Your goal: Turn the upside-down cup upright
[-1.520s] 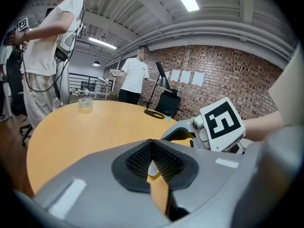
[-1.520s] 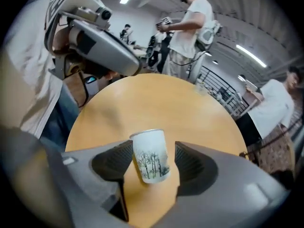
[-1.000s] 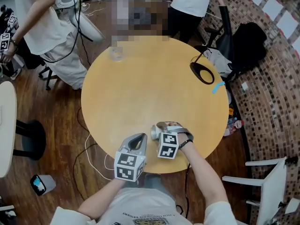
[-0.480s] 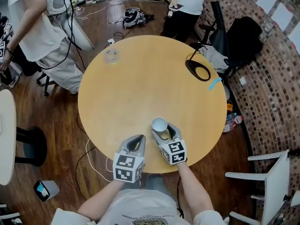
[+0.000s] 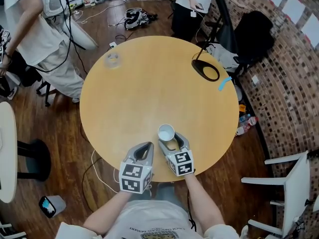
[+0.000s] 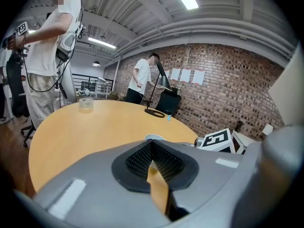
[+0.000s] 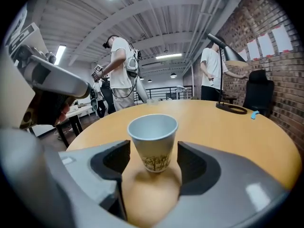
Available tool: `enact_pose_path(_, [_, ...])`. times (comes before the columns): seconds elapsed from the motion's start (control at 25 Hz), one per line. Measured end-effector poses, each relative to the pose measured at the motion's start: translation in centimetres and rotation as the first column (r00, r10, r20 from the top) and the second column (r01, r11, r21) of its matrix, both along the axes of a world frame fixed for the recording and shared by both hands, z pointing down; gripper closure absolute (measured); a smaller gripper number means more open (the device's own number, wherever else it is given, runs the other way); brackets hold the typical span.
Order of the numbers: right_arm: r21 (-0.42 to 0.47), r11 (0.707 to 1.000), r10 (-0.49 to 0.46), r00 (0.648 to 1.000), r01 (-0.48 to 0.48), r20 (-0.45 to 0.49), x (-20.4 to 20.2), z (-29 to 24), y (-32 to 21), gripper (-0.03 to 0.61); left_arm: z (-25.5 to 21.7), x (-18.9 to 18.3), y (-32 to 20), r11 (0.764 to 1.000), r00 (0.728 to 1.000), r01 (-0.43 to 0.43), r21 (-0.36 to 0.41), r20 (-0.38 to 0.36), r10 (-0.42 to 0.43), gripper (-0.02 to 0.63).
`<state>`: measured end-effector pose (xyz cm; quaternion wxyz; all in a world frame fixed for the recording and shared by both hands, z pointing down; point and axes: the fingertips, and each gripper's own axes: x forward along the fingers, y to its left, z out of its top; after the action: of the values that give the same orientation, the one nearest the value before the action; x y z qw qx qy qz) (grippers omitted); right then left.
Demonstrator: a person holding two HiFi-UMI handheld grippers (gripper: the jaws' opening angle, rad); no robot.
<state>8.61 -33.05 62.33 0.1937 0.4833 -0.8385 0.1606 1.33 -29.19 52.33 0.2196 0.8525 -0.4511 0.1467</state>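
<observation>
A white paper cup with a printed band stands upright, mouth up, on the round wooden table near its front edge. My right gripper is open, one jaw on each side of the cup. In the right gripper view the cup sits between the dark pads with a gap on both sides. My left gripper rests just left of it over the table edge, shut on nothing. The cup's rim peeks over the left gripper in its own view.
A black lamp base and a small blue object sit at the table's far right. A clear round container is at the far left. People stand beyond the table, with chairs and cables on the floor.
My right gripper has rolled back level, turning the cup from tipped over to mouth up on the table. The left gripper has stayed in place.
</observation>
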Motion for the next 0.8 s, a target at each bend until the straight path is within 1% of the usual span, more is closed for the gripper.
enact_pose_path(0.12, [0.006, 1.0, 0.019, 1.0, -0.019, 0.0, 0.3, -0.6, 0.4, 0.279, -0.1, -0.2, 0.1, 1.0, 1.0, 0.006, 0.005, -0.005, -0.006, 0.607])
enact_pose_path(0.28, [0.012, 0.997, 0.081, 0.997, -0.081, 0.009, 1.0, -2.3, 1.9, 0.279, -0.4, -0.2, 0.5, 1.0, 1.0, 0.0, 0.014, -0.021, 0.001, 0.607])
enact_pose_path(0.4, [-0.005, 0.993, 0.121, 0.992, -0.121, 0.032, 1.2, -3.8, 3.4, 0.279, -0.7, 0.2, 1.0, 1.0, 0.999, -0.014, 0.024, -0.035, 0.015, 0.607])
enact_pose_path(0.64, [-0.033, 0.988, 0.151, 0.984, -0.149, 0.095, 0.0, -6.9, 6.3, 0.282, -1.4, 0.9, 2.2, 0.998, 0.998, -0.042, 0.05, -0.046, 0.044, 0.607])
enact_pose_path(0.72, [-0.03, 0.987, 0.161, 0.979, -0.159, 0.127, -0.2, -8.2, 7.0, 0.298, -1.6, 1.2, 2.6, 0.997, 0.998, -0.053, 0.059, -0.042, 0.055, 0.607])
enact_pose_path(0.76, [-0.024, 0.987, 0.162, 0.977, -0.16, 0.137, -0.2, -8.9, 7.4, 0.321, -1.7, 1.3, 2.8, 0.997, 0.998, -0.055, 0.063, -0.04, 0.057, 0.607])
enact_pose_path(0.8, [-0.015, 0.987, 0.159, 0.977, -0.159, 0.145, -0.3, -9.6, 7.7, 0.358, -1.8, 1.4, 3.1, 0.996, 0.998, -0.055, 0.067, -0.038, 0.057, 0.607])
